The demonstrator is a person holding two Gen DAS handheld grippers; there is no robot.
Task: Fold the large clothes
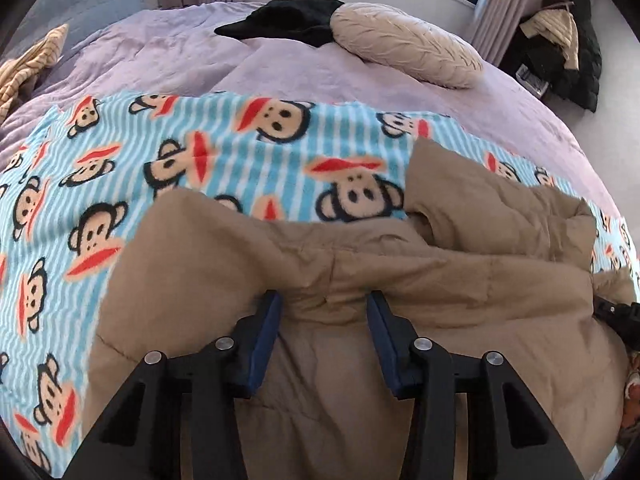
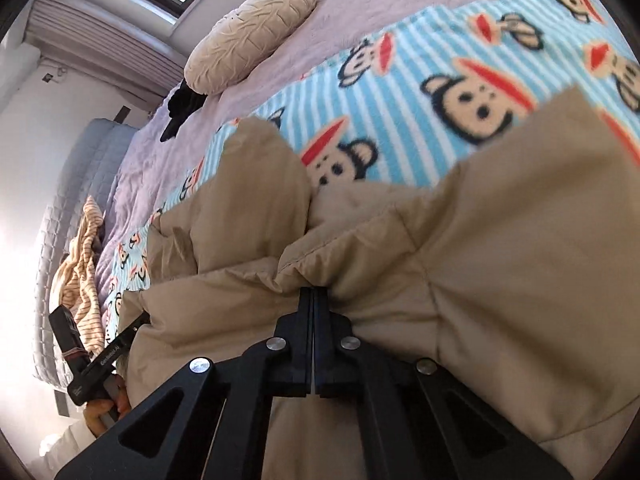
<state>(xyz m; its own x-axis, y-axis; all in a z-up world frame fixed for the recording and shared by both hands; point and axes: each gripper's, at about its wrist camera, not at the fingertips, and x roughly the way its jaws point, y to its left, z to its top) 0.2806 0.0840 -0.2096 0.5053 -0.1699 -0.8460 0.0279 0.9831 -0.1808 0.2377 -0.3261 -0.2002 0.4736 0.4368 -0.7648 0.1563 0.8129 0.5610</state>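
- The tan padded coat (image 1: 320,320) lies crumpled on a monkey-print blanket (image 1: 200,152), which is spread over the lilac bed cover (image 1: 180,60).
- The left gripper (image 1: 324,300) has its jaws partly open. A raised fold of the coat sits between the two blue pads (image 1: 264,344), and the fingertips rest against the cloth. I cannot tell if the pads press on the fold.
- The right gripper (image 2: 313,294) has its jaws fully together, with only a thin line between the black fingers (image 2: 296,344). The tips pinch a gathered seam of the coat (image 2: 440,280), and the cloth puckers around them.
- In the right wrist view, the left gripper (image 2: 120,340) reaches the far edge of the coat.
- A beige cushion (image 1: 408,46) and a black garment (image 1: 288,20) lie well apart from the coat, near the window side.
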